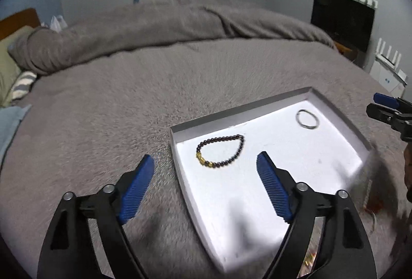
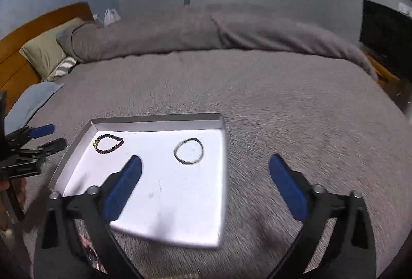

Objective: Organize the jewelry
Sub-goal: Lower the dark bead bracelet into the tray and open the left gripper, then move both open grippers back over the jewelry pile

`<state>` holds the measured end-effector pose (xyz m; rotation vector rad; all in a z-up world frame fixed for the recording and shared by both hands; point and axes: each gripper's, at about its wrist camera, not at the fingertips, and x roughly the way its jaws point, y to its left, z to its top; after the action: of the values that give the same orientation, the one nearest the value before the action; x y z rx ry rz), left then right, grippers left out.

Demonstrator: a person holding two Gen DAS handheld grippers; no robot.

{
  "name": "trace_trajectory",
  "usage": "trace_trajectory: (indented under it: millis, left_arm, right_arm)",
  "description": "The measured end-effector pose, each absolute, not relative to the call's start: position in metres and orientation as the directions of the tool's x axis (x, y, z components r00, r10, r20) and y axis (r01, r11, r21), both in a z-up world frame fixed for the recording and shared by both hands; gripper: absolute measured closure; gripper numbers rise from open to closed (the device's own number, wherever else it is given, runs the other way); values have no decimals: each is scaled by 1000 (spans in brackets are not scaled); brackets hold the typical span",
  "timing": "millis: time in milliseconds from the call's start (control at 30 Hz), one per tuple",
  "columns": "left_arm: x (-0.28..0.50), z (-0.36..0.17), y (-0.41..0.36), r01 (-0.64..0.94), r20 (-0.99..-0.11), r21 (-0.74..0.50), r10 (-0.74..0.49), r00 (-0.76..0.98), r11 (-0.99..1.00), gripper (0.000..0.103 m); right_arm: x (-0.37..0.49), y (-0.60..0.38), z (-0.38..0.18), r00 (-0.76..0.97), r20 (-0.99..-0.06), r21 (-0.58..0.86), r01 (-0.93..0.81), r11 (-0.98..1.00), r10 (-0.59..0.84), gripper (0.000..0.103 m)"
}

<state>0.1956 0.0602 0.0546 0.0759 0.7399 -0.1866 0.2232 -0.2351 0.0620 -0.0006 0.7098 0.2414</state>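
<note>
A shallow white tray lies on the grey bed cover. In it lie a dark beaded bracelet with gold beads and a thin silver bangle. My left gripper is open and empty, hovering over the tray's left edge just short of the beaded bracelet; it also shows at the left of the right wrist view. My right gripper is open and empty above the tray's right edge, near the bangle; its tip shows in the left wrist view.
The grey bed cover stretches ahead, with a bunched duvet and pillows at the far side. A dark screen stands at the right. Small blurred items lie on the cover right of the tray.
</note>
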Motion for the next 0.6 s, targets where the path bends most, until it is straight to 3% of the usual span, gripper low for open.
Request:
trace_trajectory:
  millis: [100,333,600]
  left_arm:
    - [164,64,62,196,-646,14,-140,750,980,11]
    - [98,66,67,211,-628,1,-163,761,977,9]
    - [49,51,57,238,-633,105,-120,765,966,9]
  right_arm:
    - [196,-243,66,754,-624,67,-210,975,205,5]
    - [142,-251,72,796,-584,-6,-202,979,161,5]
    - [89,-250,71,806,-565,-42,-240,970,175,5]
